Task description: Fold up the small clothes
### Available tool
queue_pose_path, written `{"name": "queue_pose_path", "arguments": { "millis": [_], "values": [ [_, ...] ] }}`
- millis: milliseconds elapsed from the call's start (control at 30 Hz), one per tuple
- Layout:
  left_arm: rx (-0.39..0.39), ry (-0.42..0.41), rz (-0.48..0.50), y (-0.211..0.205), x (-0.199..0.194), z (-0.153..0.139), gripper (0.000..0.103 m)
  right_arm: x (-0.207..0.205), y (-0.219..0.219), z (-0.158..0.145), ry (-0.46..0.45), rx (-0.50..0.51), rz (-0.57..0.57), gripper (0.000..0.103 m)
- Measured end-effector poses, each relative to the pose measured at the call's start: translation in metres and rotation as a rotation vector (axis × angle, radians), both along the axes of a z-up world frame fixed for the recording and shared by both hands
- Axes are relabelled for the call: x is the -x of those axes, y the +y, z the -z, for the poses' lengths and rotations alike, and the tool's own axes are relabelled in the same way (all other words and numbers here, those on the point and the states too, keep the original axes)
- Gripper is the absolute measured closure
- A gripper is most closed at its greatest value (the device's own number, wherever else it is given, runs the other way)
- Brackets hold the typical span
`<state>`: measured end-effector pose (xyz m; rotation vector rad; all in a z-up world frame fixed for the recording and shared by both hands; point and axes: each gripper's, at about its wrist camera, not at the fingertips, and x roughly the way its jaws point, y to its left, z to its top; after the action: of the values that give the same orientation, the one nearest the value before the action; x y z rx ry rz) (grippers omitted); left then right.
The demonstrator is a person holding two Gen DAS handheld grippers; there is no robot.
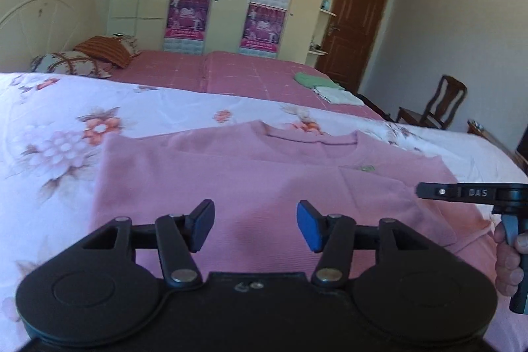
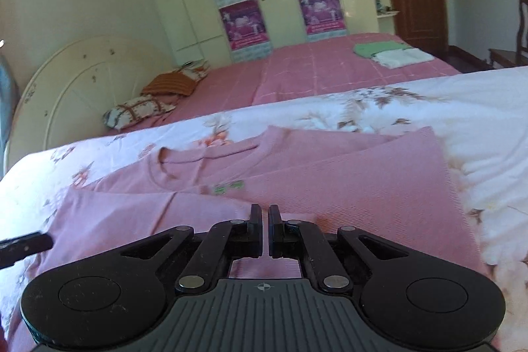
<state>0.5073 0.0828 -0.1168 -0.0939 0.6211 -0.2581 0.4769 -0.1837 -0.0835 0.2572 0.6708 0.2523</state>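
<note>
A pink knit top (image 1: 250, 183) lies on the floral bedspread (image 1: 59, 134), collar away from me, both sides folded in over the middle. My left gripper (image 1: 254, 225) is open and empty, hovering over the top's lower middle. My right gripper (image 2: 265, 228) is shut with nothing seen between its fingers, held low over the same top (image 2: 346, 187) near its folded right panel. The right gripper also shows at the right edge of the left wrist view (image 1: 425, 190), held by a hand. A small green logo (image 2: 229, 187) shows on the chest.
A second bed with a pink checked cover (image 1: 231, 71) stands behind, carrying a folded green garment (image 1: 313, 80) and a folded white one (image 1: 340, 96). Pillows (image 1: 76, 61) lie by the headboard. A wooden chair (image 1: 435, 104) and a door (image 1: 356, 18) are at the right.
</note>
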Motion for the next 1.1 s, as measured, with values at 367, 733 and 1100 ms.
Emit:
{"name": "queue_pose_path", "arguments": {
  "millis": [367,733,1100],
  "values": [
    [-0.145,0.043,-0.098,0.027,-0.051,0.02,0.034,-0.019,0.013,0.019,0.027,0.076,-0.035,0.1],
    [-0.1,0.016,-0.13,0.048,-0.052,0.0,0.036,-0.03,0.007,0.021,0.033,0.118,-0.014,0.1],
    [-0.167,0.047,-0.064,-0.01,-0.034,0.025,0.035,-0.002,-0.016,0.018,0.098,0.047,0.052,0.1]
  ]
}}
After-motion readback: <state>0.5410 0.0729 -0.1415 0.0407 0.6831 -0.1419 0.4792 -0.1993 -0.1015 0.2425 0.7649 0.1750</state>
